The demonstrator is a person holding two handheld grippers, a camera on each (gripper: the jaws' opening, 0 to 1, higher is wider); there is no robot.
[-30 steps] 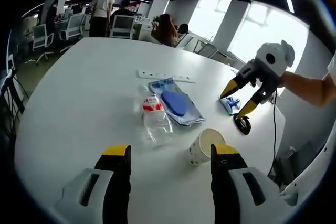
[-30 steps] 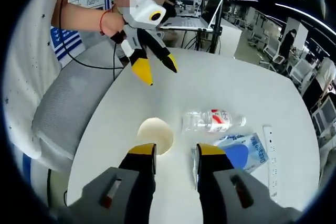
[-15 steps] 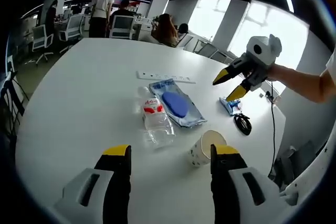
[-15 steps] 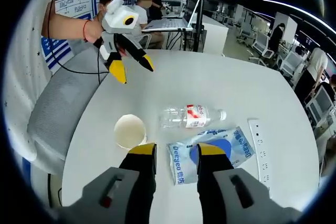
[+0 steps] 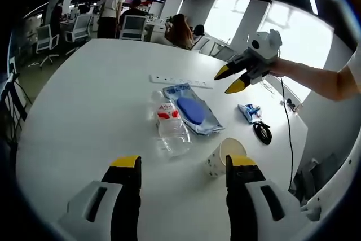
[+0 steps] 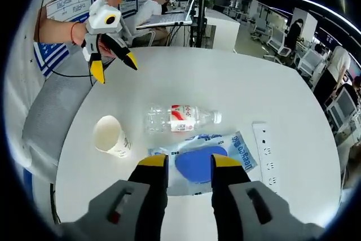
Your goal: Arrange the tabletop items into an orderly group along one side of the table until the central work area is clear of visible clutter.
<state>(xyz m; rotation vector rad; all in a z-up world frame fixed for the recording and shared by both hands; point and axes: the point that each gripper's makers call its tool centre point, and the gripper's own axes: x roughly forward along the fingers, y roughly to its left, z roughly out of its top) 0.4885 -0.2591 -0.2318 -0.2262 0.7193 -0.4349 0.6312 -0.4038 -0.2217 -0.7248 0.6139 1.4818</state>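
White desk (image 5: 84, 100) with bottle (image 6: 177, 119), blue pouch (image 6: 197, 162) and cup (image 6: 110, 135) lying mid-desk, probably light, the pouch limp and best pinched at an edge; both grippers (image 5: 183, 165) (image 6: 189, 162) empty and parted; left gripper view adds a cable coil (image 5: 262, 132).

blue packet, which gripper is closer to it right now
Right. The right gripper hovers directly over the blue packet; the left gripper is raised beyond the paper cup, well away.
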